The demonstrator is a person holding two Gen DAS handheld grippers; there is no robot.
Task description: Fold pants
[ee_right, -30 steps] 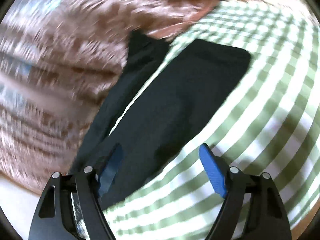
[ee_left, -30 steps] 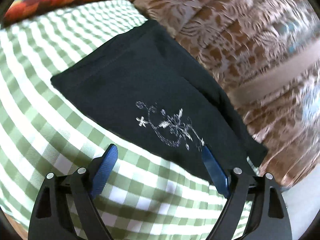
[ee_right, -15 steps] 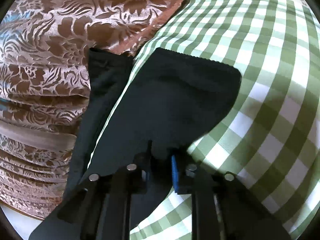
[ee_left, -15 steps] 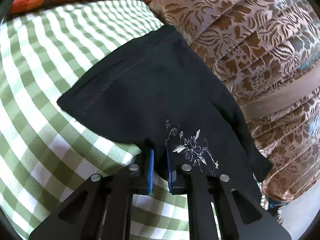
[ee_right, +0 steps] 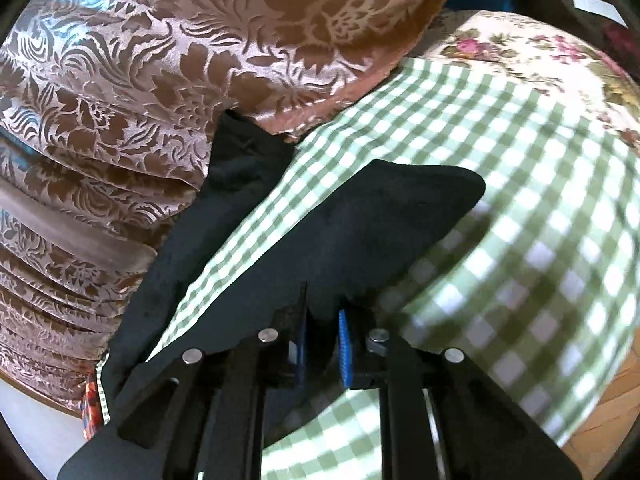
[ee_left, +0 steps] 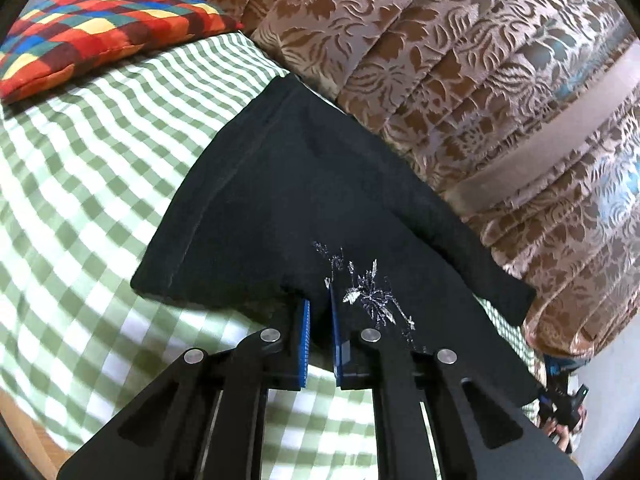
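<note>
Black pants (ee_left: pixel 288 200) with a silver flower print (ee_left: pixel 368 292) lie on a green checked bed cover (ee_left: pixel 100 184), against a brown floral curtain. My left gripper (ee_left: pixel 318 312) is shut on the near edge of the pants beside the print and lifts it off the cover. In the right wrist view my right gripper (ee_right: pixel 322 320) is shut on the near edge of one pant leg (ee_right: pixel 380 220), raised above the cover (ee_right: pixel 520 200). The other leg (ee_right: pixel 236 184) lies flat along the curtain.
A brown floral curtain (ee_left: pixel 460 60) hangs along the far side of the bed. A multicoloured checked cushion (ee_left: pixel 96 28) lies at the far left. A floral bedspread (ee_right: pixel 540 60) shows at the far right. Wooden floor (ee_right: pixel 612 408) lies beyond the bed's edge.
Both grippers were open above the pants a second ago. They closed on the near edge of the fabric and have since lifted it off the cover.
</note>
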